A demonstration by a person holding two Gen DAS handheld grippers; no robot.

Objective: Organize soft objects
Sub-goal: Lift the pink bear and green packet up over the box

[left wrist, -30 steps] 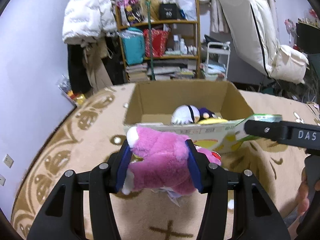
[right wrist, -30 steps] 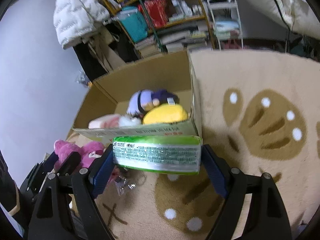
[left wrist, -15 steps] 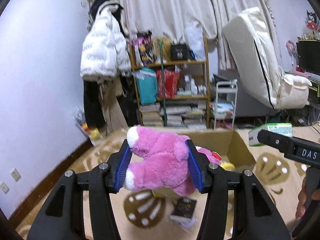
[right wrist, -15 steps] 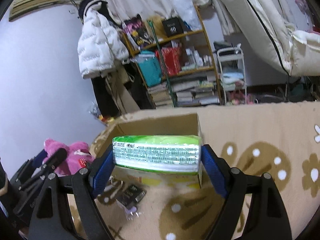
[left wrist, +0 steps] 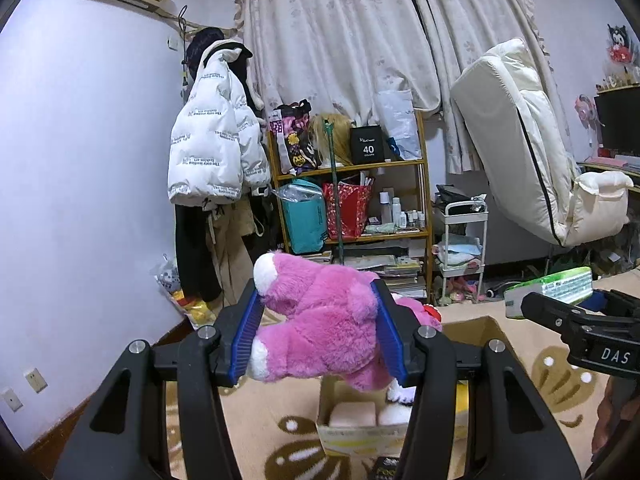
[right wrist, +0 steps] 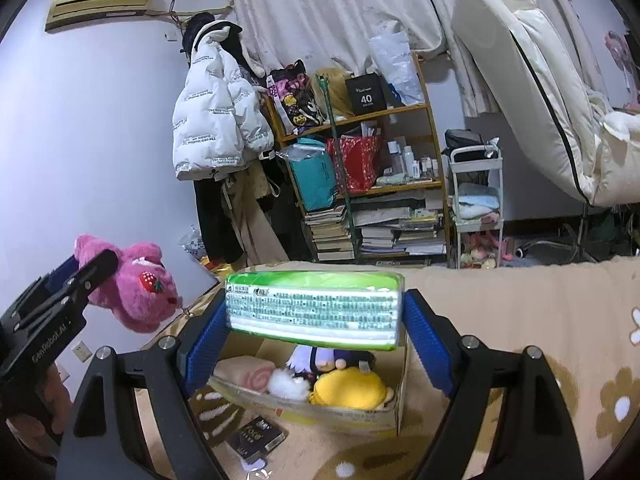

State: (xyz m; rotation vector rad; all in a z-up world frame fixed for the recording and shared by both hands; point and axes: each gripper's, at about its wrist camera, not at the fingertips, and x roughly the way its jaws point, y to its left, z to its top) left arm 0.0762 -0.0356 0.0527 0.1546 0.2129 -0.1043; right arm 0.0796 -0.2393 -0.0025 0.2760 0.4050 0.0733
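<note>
My left gripper [left wrist: 318, 328] is shut on a pink plush bear [left wrist: 320, 340] and holds it high above the floor; the bear also shows in the right wrist view [right wrist: 136, 284]. My right gripper [right wrist: 314, 328] is shut on a green tissue pack [right wrist: 314, 306], also seen in the left wrist view [left wrist: 548, 286]. Below both stands an open cardboard box [right wrist: 340, 414] on the rug. It holds a yellow plush [right wrist: 348, 390], a purple and white plush [right wrist: 320, 358] and a pink rolled soft thing [right wrist: 244, 372].
A small dark packet [right wrist: 256, 436] lies on the beige patterned rug [right wrist: 540, 320] in front of the box. A cluttered shelf [left wrist: 360, 208], a white trolley [left wrist: 464, 240], a hanging white jacket [left wrist: 208, 152] and a leaning white mattress [left wrist: 528, 152] line the back.
Both grippers have risen well above the floor with their loads. The box has dropped low in both views and more of the room wall and curtains shows.
</note>
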